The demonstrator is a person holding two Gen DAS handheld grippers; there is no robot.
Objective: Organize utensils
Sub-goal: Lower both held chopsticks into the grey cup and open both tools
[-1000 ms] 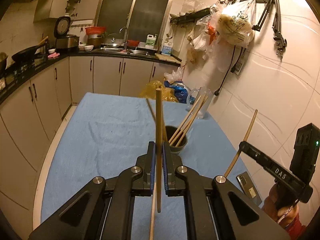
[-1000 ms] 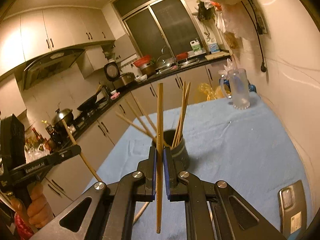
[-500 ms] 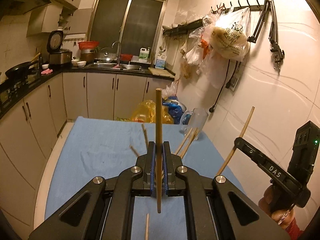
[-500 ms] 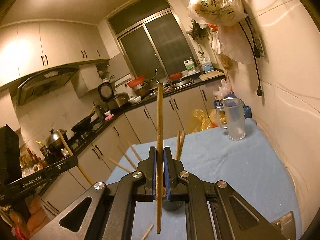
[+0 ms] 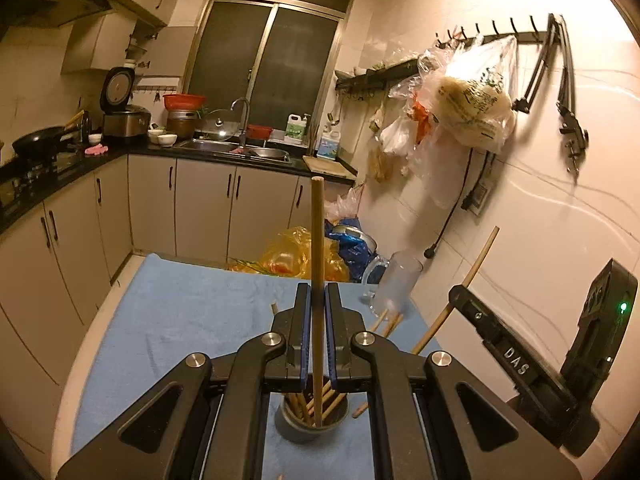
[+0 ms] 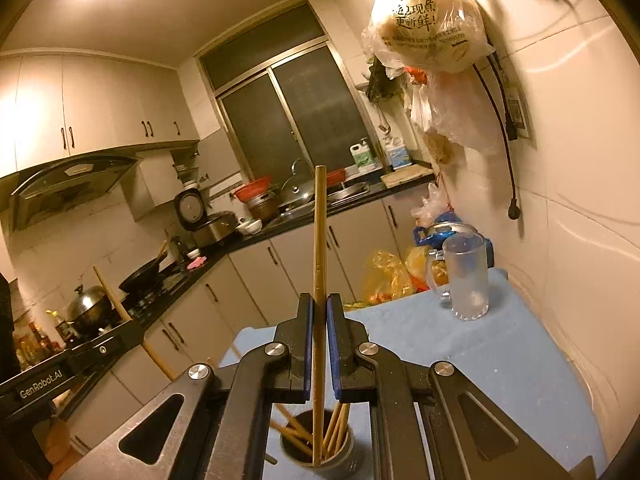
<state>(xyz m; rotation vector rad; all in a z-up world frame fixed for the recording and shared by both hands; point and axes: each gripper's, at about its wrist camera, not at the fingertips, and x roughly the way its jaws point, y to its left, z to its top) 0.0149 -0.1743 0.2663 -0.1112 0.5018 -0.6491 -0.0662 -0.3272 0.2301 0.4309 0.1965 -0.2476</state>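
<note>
While each chopstick is held upright over the dark holder (image 5: pixel 312 426), the release should be made only after the lower tip is seen inside the rim. The left gripper (image 5: pixel 316 340) is clenched on one chopstick (image 5: pixel 317 280), the right gripper (image 6: pixel 319 344) on another chopstick (image 6: pixel 319 272). The holder stands at 6 o'clock in both views, on the blue cloth (image 5: pixel 180 312). Each stick should be lowered straight, so that the leaning sticks are not pushed out.
</note>
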